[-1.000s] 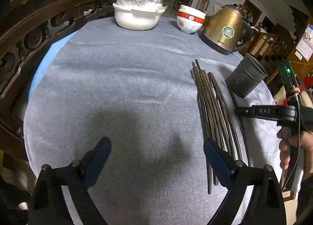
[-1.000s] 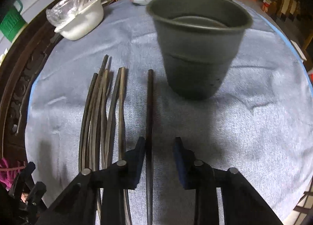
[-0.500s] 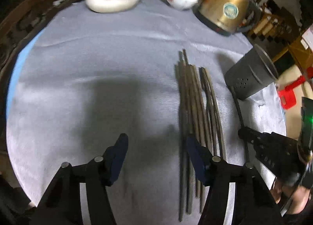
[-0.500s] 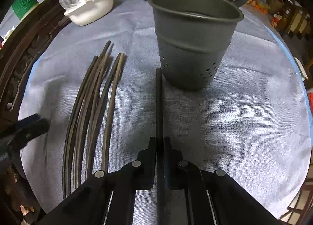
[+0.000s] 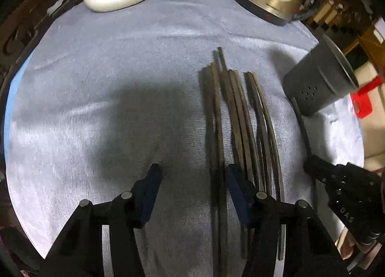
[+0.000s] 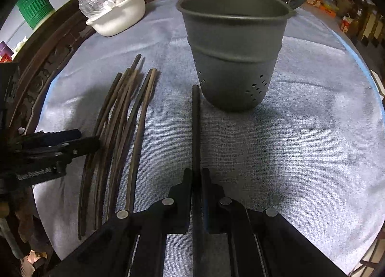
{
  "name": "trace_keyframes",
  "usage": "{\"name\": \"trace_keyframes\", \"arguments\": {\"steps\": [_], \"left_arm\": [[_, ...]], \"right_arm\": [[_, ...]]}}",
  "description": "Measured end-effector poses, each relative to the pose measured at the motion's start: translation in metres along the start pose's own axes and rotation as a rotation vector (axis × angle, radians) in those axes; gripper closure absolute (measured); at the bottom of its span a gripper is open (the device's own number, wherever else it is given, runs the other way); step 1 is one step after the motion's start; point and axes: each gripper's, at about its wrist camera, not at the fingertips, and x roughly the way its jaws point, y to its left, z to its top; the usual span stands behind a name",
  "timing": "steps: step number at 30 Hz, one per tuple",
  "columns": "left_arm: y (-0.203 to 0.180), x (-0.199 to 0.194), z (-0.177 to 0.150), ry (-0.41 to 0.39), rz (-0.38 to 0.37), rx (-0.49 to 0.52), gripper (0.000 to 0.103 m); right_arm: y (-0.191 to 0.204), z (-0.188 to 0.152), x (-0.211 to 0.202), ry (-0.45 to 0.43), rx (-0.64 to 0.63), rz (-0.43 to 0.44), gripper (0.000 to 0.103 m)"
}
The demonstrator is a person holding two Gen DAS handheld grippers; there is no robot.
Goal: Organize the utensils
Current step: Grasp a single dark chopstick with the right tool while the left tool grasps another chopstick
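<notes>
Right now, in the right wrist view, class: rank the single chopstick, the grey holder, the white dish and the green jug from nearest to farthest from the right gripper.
1. Single chopstick: clamped in the right gripper, dead centre.
2. Grey holder: just ahead, slightly right.
3. White dish: far left on the cloth.
4. Green jug: beyond the table, upper left.

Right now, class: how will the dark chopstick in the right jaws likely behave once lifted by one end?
The chopstick looks straight and rigid, so it probably won't droop. Held near one end by the right gripper, it may pivot. Slim, so likely light.
</notes>
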Motion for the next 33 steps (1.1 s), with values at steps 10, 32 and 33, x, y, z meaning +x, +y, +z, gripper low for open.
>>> {"name": "trace_keyframes", "arguments": {"steps": [10, 32, 33], "left_arm": [[0.015, -0.005, -0.008, -0.010, -0.003, 0.002, 0.045], [0.053, -0.018, -0.028, 0.064, 0.013, 0.034, 0.097], [0.059, -0.020, -0.032, 0.061, -0.007, 0.015, 0.097]], "right_arm": [[0.004, -0.001, 0.000, 0.001, 0.001, -0.015, 0.093], [0.015, 0.002, 0.005, 0.075, -0.047, -0.013, 0.094], [0.015, 0.000, 0.005, 0.075, -0.041, 0.000, 0.094]]}}
